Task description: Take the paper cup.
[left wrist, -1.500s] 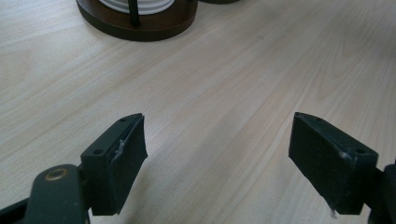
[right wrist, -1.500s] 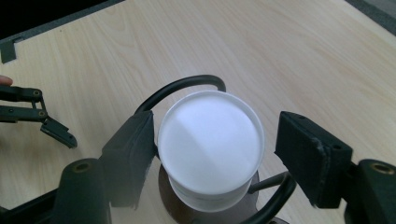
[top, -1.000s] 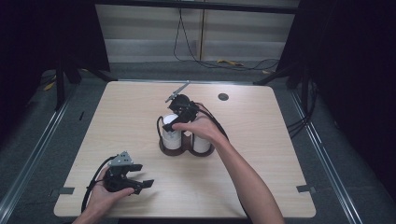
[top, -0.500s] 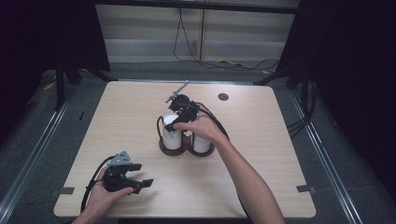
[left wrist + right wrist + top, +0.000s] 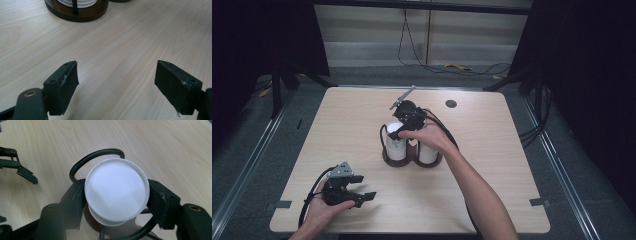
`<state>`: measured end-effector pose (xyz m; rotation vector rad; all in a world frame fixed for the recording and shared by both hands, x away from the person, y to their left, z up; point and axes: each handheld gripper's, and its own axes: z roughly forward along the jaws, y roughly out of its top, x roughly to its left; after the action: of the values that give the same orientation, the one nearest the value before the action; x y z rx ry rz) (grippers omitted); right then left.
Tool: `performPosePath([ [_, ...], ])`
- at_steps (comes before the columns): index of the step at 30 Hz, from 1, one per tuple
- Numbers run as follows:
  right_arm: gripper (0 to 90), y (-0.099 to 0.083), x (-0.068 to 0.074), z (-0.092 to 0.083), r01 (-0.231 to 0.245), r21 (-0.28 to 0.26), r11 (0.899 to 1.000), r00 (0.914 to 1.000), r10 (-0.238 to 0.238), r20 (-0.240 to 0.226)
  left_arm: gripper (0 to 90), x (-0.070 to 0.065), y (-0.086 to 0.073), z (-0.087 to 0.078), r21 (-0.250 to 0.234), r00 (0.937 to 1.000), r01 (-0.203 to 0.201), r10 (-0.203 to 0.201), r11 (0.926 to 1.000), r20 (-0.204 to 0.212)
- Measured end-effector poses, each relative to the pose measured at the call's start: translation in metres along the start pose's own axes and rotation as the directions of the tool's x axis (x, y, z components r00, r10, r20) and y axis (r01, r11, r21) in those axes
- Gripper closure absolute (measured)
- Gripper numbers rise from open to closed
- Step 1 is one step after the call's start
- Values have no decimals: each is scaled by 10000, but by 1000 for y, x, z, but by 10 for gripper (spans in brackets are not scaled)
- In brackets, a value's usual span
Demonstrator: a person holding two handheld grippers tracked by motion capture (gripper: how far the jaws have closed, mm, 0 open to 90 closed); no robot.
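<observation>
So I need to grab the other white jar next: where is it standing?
In the high view the other white jar stands mid-table in the dark wooden holder, on its right side, beside the jar clamped by the right tool.

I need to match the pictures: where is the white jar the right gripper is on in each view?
High view: white jar, centre, left seat of the dark wooden holder.
Left gripper view: its ribbed bottom at the top edge.
Right gripper view: centre, lid up, pads against its sides.
Shared landmark: the holder.

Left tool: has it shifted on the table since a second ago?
No. The left tool sits at the same spot near the table's front-left corner, equally far from the dark wooden stand.
</observation>
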<state>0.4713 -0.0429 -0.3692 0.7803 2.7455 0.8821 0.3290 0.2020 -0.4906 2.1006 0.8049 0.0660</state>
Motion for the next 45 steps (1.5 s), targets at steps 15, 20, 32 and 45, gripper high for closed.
performPosePath([
  [15, 360, 1, 0, 0, 121, -41, 9999, 9999, -121, 83, 189, 0, 0, 0, -21, 10000, 19, -19, 10000, 8],
  [20, 368, 0, -1, -4, 122, -327, 9994, 9998, -116, 177, 189, 0, 0, 0, -13, 10000, 18, -18, 10000, 16],
  [32, 379, 1, 0, -10, 101, -601, 9981, 9998, -89, 201, 197, 0, 0, 0, -5, 10000, 19, -19, 10000, 27],
  [45, 382, 1, 0, -20, 101, -925, 9957, 9997, -81, 213, 197, 0, 0, 0, -16, 10000, 83, -83, 10000, 39],
])
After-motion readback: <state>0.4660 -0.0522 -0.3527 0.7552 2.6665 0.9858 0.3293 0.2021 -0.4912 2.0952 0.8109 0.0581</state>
